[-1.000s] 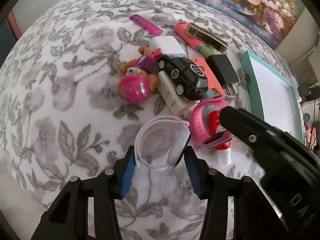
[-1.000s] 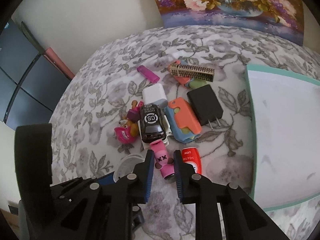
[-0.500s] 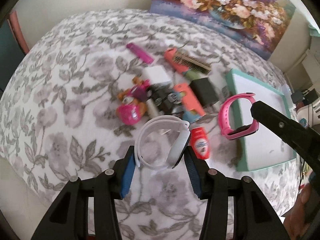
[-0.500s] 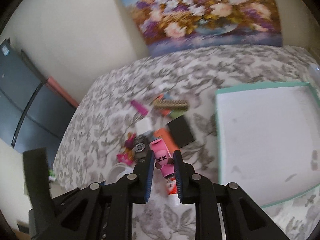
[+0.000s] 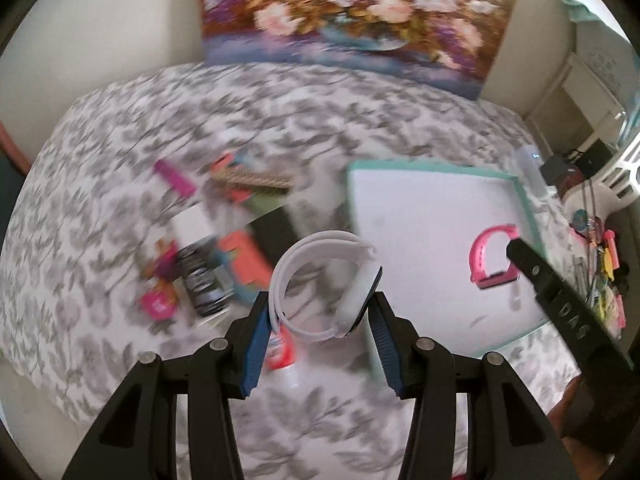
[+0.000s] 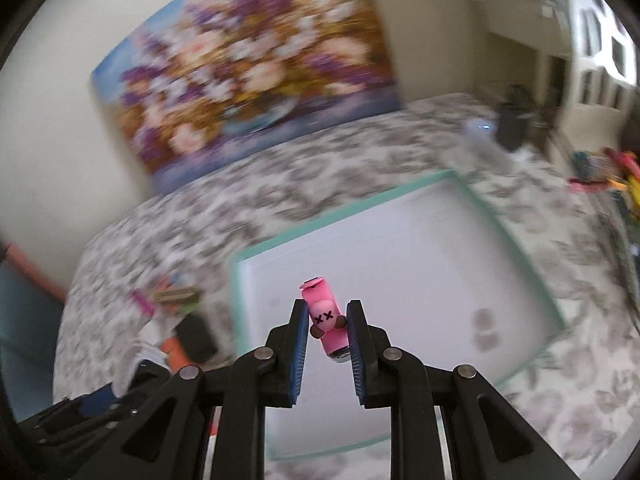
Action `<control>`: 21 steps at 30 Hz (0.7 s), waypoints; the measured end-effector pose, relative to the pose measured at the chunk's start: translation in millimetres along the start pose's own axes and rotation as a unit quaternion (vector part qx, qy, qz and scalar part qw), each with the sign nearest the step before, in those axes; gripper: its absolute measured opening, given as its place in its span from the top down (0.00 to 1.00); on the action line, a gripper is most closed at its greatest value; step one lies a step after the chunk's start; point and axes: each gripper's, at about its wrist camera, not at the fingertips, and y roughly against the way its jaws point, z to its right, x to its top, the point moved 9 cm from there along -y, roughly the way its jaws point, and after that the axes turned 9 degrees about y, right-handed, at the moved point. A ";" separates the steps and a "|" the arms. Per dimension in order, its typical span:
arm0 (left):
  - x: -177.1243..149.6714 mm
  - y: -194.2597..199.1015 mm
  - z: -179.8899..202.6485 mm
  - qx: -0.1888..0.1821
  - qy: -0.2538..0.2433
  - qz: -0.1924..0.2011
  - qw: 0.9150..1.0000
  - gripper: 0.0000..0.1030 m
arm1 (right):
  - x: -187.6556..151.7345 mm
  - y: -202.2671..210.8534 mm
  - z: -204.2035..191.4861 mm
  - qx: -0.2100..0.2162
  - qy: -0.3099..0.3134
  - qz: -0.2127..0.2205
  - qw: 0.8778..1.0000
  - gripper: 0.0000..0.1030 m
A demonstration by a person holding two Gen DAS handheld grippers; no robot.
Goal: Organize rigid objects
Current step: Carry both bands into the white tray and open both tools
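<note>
My left gripper (image 5: 318, 312) is shut on a white smartwatch (image 5: 324, 288) and holds it in the air above the bed, near the left edge of a white tray with a teal rim (image 5: 432, 172). My right gripper (image 6: 327, 320) is shut on a pink watch (image 6: 326, 320) and holds it over the tray (image 6: 340, 220). In the left wrist view the pink watch (image 5: 494, 258) hangs from the right gripper's finger over the tray's right part. The tray floor shows nothing lying in it.
A blurred pile lies on the floral bedspread left of the tray: a toy car (image 5: 204, 276), pink toy (image 5: 160, 300), orange case (image 5: 248, 264), black charger (image 5: 276, 232), white box (image 5: 192, 220), brush (image 5: 252, 178), pink lighter (image 5: 174, 176), red tube (image 5: 282, 354). A flower painting (image 5: 352, 12) leans on the wall.
Both grippers rose and swung right from the pile toward the tray, each carrying its watch. The pink watch now hangs over the tray. The views are motion-blurred.
</note>
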 end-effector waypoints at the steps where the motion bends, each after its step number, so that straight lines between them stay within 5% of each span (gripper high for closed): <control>1: 1.6 -1.8 12.0 -0.006 -0.004 0.001 1.000 0.51 | 1.3 0.5 11.6 -0.010 -0.011 0.001 1.000 0.79; 7: -5.4 -30.4 64.3 -0.061 -0.013 -0.014 0.998 0.51 | -5.3 -4.9 67.3 -0.056 -0.072 -0.023 0.996 0.79; 11: -19.8 -51.7 78.4 -0.061 -0.023 -0.045 0.997 0.51 | -7.4 -5.8 87.6 -0.079 -0.084 -0.030 0.993 0.79; 21: -23.7 -52.2 82.9 -0.081 -0.031 -0.037 0.996 0.51 | -17.8 -6.2 94.5 -0.106 -0.082 -0.040 0.990 0.79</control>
